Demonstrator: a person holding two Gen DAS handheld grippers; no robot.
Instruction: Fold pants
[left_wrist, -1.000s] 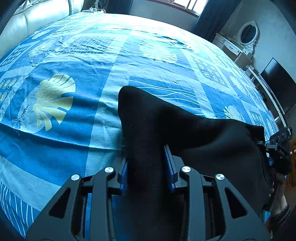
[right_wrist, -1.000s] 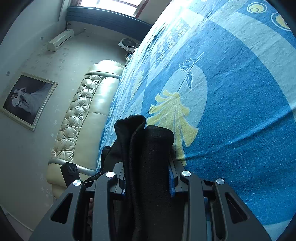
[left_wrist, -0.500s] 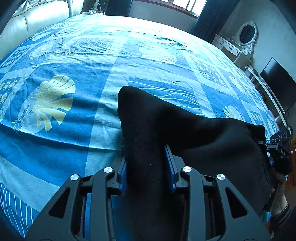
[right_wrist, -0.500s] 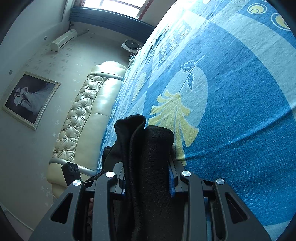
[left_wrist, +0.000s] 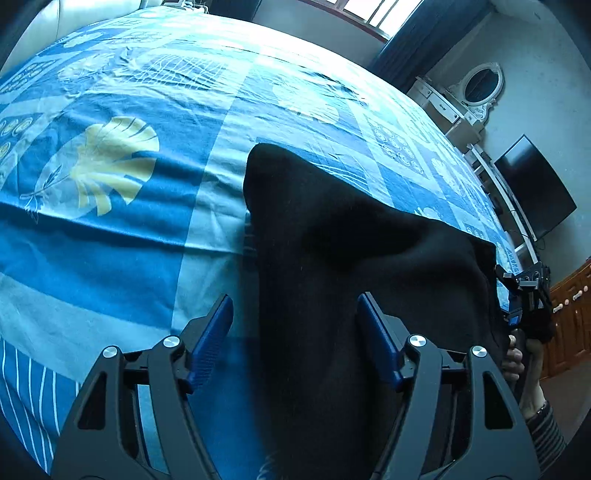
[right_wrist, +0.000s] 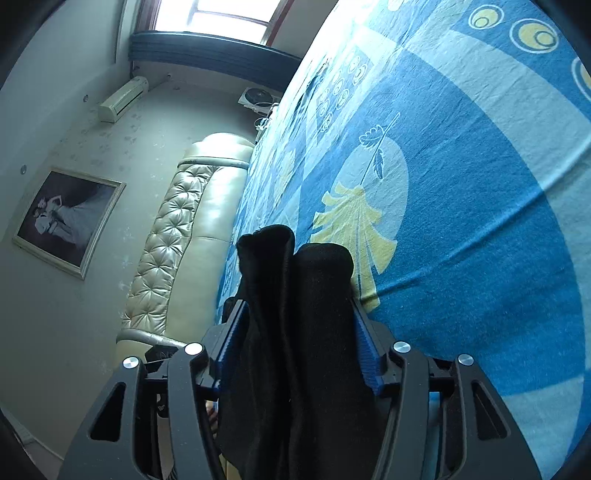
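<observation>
Black pants (left_wrist: 332, 240) lie bunched on the blue patterned bed sheet (left_wrist: 110, 258), stretched between both grippers. My left gripper (left_wrist: 294, 297) straddles one end; its jaws are opening. The left pad (left_wrist: 210, 339) stands clear of the cloth and the right pad is at its edge. In the right wrist view a doubled fold of the pants (right_wrist: 321, 266) sticks up between the jaws of my right gripper (right_wrist: 297, 301). These jaws are opening too, and the cloth loosely fills the gap. The right gripper (left_wrist: 524, 295) also shows at the pants' far end, with a hand (left_wrist: 517, 362) on its handle.
A cream padded headboard (right_wrist: 177, 240) runs along one side of the bed. A dressing table with an oval mirror (left_wrist: 480, 83), a dark TV screen (left_wrist: 532, 188) and a wooden cabinet (left_wrist: 569, 317) stand beyond the bed's far side. Bare sheet (right_wrist: 480, 221) spreads ahead of both grippers.
Both grippers were clamped tight on the pants; now both pairs of jaws stand much wider apart. The pants remain between them and have slackened.
</observation>
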